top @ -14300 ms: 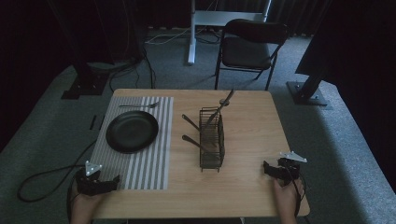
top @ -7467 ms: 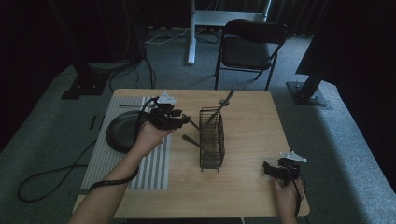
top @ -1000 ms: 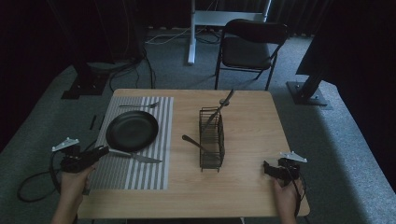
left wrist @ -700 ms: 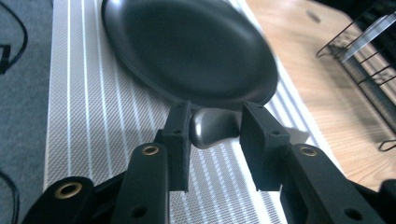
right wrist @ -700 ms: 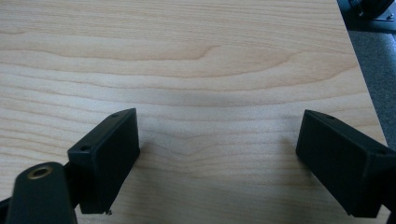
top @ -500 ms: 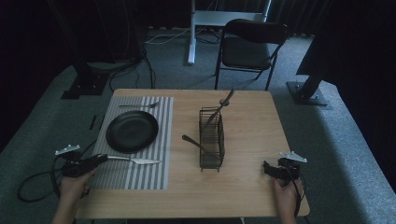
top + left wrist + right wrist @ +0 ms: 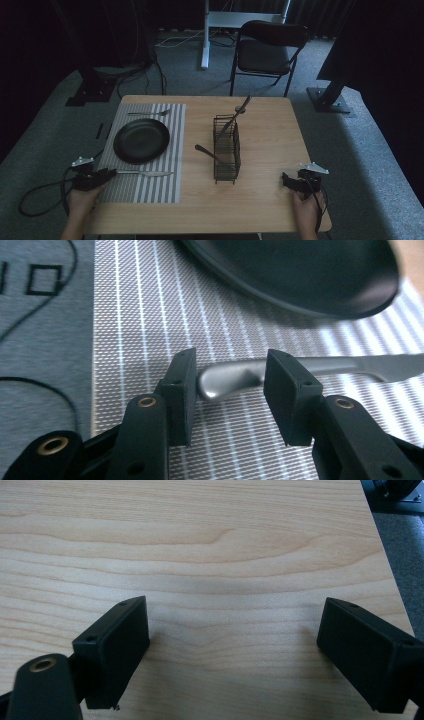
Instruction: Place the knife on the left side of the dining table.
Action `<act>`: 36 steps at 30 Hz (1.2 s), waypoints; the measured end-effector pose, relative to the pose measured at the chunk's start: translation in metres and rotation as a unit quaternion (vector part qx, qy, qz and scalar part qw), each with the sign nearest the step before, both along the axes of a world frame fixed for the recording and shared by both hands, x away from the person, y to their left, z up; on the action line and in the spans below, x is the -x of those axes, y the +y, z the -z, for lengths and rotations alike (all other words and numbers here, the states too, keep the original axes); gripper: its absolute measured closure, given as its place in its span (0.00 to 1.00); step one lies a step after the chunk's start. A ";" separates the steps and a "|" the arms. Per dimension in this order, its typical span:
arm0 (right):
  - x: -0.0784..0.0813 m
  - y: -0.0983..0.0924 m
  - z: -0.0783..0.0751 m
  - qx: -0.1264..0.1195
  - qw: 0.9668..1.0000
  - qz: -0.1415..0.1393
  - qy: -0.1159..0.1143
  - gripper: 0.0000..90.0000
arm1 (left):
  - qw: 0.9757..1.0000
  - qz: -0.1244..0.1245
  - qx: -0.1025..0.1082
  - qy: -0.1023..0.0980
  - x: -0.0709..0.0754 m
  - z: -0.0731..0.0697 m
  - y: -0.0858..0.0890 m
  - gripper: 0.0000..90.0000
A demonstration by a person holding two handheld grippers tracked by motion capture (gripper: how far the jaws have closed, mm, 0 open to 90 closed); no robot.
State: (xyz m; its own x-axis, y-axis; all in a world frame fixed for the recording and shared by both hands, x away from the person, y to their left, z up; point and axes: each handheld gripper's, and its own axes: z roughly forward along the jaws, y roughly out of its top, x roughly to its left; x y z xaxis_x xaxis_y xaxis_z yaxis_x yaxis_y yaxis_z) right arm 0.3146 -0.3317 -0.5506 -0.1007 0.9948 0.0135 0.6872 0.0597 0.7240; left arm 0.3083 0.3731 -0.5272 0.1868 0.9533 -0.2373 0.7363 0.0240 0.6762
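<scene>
Where the striped placemat (image 7: 145, 150) met the near-left part of the wooden table (image 7: 260, 200), the left gripper (image 7: 229, 385) sat low with its jaws spread, one on either side of the butt end of a table knife (image 7: 310, 371). The knife's handle lay between the pads without either one pressing on it; a gap showed on both sides in the left gripper view. The knife (image 7: 145, 173) lay flat on the mat, blade pointing toward the table's middle, just in front of the black plate (image 7: 141, 141). A fork (image 7: 148, 113) lay beyond the plate at the mat's far edge. A wire cutlery basket (image 7: 226, 148) stood mid-table with utensils leaning out of it. At the near-right corner, the right gripper (image 7: 232, 650) rested over bare wood, jaws wide apart, holding nothing.
</scene>
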 end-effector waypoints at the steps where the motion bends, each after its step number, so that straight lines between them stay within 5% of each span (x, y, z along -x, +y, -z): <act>1: 0.000 0.000 0.000 0.000 1.000 0.000 0.000 0.14 | 1.000 -0.003 0.002 0.000 0.000 0.000 0.000 0.55; 11: 0.000 0.000 0.000 0.000 1.000 0.001 0.000 0.14 | 1.000 -0.002 -0.015 -0.016 0.017 -0.003 -0.008 0.44; 19: 0.000 0.000 0.000 0.000 1.000 0.001 0.000 0.14 | 0.999 0.012 -0.015 -0.039 0.038 -0.002 -0.034 0.40; 25: 0.000 0.000 0.000 0.000 1.000 0.001 0.000 0.14 | 0.999 0.005 -0.019 -0.045 0.046 0.001 -0.042 0.26; 32: 0.000 0.000 0.000 0.001 1.000 0.001 0.000 0.14 | 0.996 -0.017 -0.063 -0.060 0.060 0.007 -0.050 0.11; 36: 0.000 0.000 0.000 0.000 1.000 0.001 0.000 0.14 | 0.996 -0.023 -0.066 -0.049 0.061 0.010 -0.048 0.03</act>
